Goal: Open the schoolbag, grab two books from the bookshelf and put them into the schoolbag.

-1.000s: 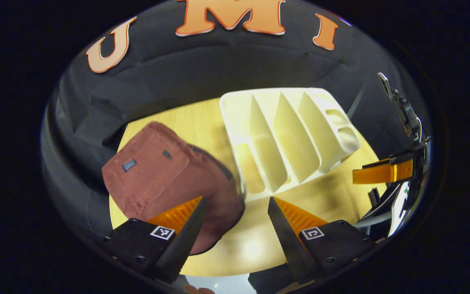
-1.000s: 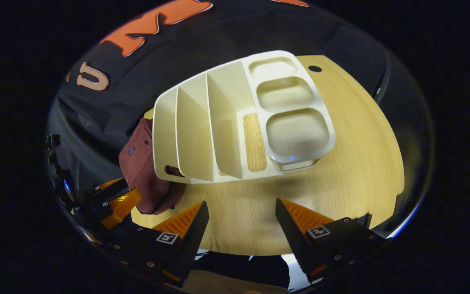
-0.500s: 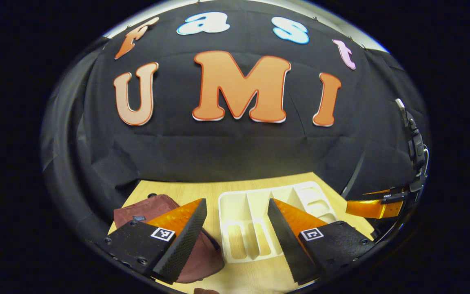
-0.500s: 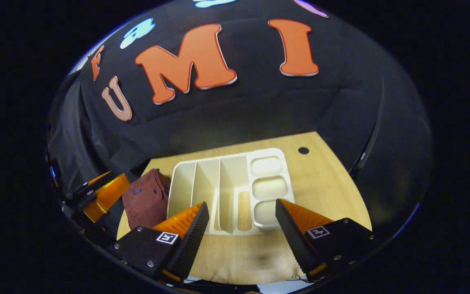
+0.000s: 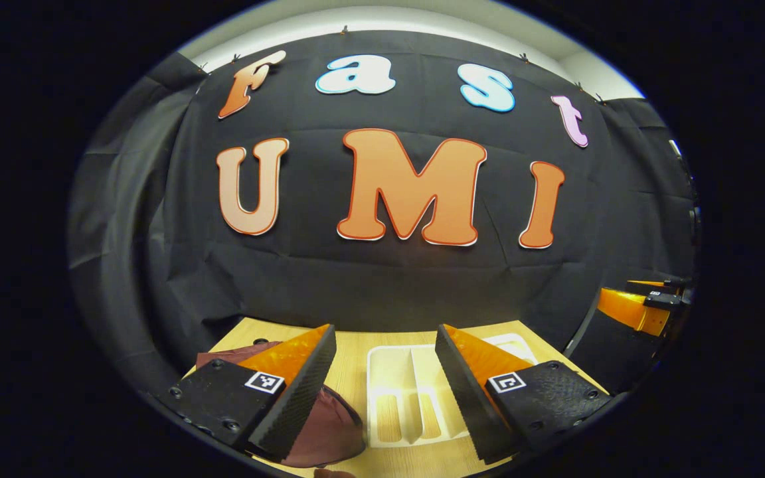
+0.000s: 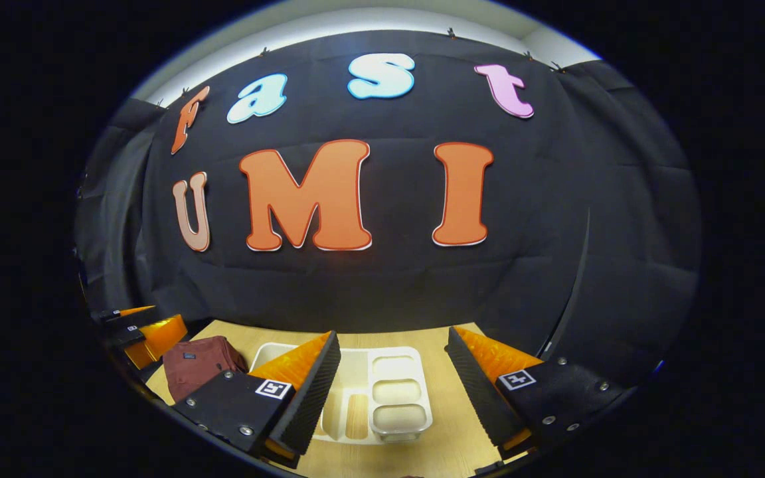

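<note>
On the wooden table, the maroon schoolbag lies just left of the white bookshelf (slots bare); left gripper and right gripper hover with fingers apart, holding nothing.

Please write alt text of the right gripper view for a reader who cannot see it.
The open right gripper points toward the booth's black cloth wall, holding nothing. Below it on the wooden table a cream bookshelf lies with no books visible in its slots, a dark red schoolbag beside it, and the left gripper near the bag.
</note>
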The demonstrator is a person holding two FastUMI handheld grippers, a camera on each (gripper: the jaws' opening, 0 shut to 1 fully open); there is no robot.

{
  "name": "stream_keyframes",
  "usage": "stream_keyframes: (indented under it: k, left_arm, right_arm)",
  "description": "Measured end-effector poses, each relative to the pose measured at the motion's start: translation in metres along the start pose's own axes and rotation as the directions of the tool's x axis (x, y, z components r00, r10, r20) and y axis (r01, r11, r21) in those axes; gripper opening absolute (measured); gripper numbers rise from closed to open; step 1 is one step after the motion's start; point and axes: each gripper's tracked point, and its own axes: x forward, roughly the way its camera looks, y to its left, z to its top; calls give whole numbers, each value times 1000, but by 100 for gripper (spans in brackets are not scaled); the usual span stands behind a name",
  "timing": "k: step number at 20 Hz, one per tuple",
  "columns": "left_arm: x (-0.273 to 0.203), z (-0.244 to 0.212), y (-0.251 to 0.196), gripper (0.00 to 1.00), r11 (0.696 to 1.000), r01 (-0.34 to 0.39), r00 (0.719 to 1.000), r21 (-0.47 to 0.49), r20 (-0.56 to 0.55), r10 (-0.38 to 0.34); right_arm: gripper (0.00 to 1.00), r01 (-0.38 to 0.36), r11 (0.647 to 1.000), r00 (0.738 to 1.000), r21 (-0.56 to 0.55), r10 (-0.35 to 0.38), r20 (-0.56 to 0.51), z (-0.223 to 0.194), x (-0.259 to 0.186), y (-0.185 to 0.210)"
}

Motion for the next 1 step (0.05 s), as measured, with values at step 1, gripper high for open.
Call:
stream_keyframes:
  k: [1]
  left_arm:
    - [-2, -1, 1, 96, 1000, -5, 1000, 3, 4, 5]
  right_arm:
    - [97, 6, 1000, 1000, -2, -6, 16, 1, -1, 0]
